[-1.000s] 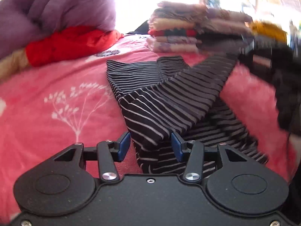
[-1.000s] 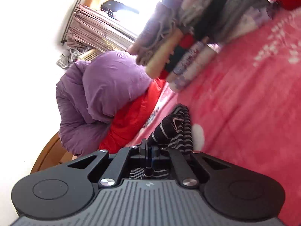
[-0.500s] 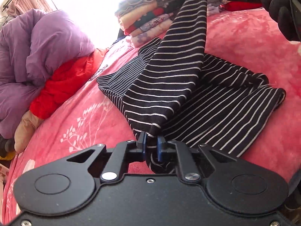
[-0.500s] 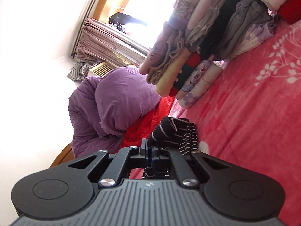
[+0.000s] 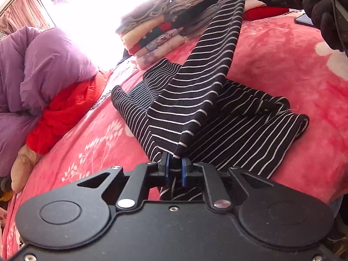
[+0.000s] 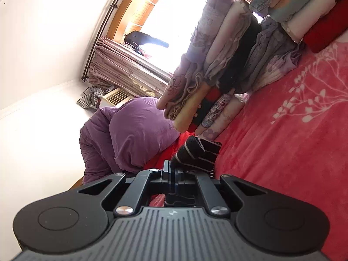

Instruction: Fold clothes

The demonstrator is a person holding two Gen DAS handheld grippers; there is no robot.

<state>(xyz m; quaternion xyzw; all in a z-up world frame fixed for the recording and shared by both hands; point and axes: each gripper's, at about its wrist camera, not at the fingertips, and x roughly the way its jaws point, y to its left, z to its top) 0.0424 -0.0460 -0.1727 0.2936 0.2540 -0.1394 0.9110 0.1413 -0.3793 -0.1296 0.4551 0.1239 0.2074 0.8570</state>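
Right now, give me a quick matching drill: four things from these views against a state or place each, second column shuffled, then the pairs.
Things:
1. striped garment
2. purple duvet
3. folded clothes
4. red garment

States or places:
A. stacked in a pile at the far side of the bed
B. bunched up, lying on the red garment
C. pinched at two ends by both tools, partly lifted
D. tucked under the purple duvet

Pairs: 1-C, 2-B, 3-A, 4-D
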